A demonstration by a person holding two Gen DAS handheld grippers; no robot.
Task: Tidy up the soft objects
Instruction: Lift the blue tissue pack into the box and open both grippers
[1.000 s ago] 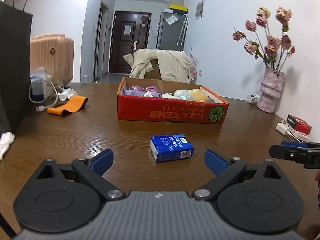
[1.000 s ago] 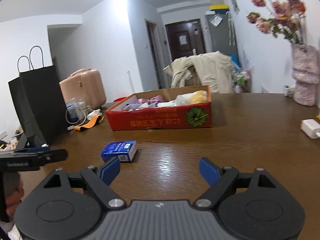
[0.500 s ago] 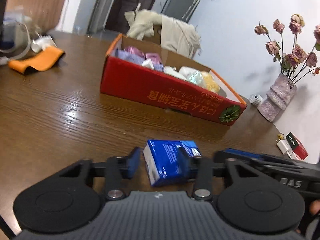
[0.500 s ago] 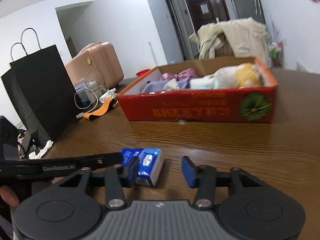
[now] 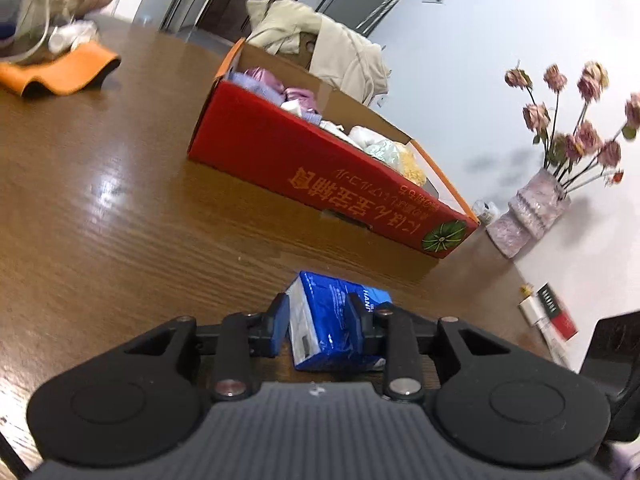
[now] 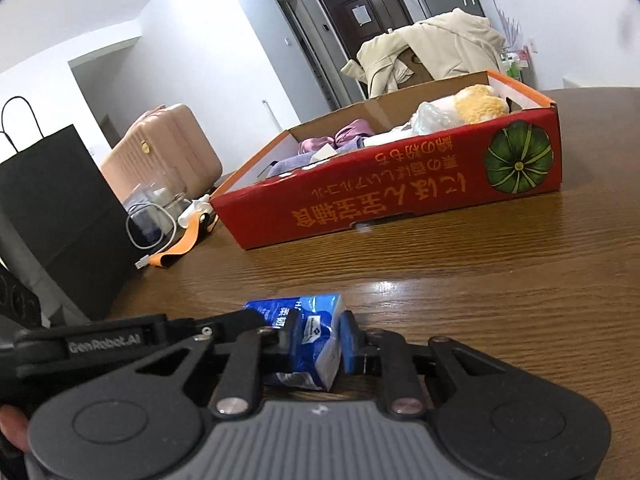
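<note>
Soft blue plastic-wrapped tissue pack point(image 5: 334, 322), white end panel, wrapper creased, lies on the brown wood-grain table point(image 5: 120, 216) in front of the box. Left gripper point(image 5: 318, 322): jaws have just been closing, blue pads now pressed on the pack's two sides. Right gripper point(image 6: 318, 340): jaws likewise just closing, now narrow and clamped on the pack's near end. Long red cardboard box point(image 6: 400, 192), open top, holds pink and lilac cloth point(image 6: 352, 132), a clear-wrapped bundle point(image 6: 434, 114) and yellow plush point(image 6: 480, 106).
</note>
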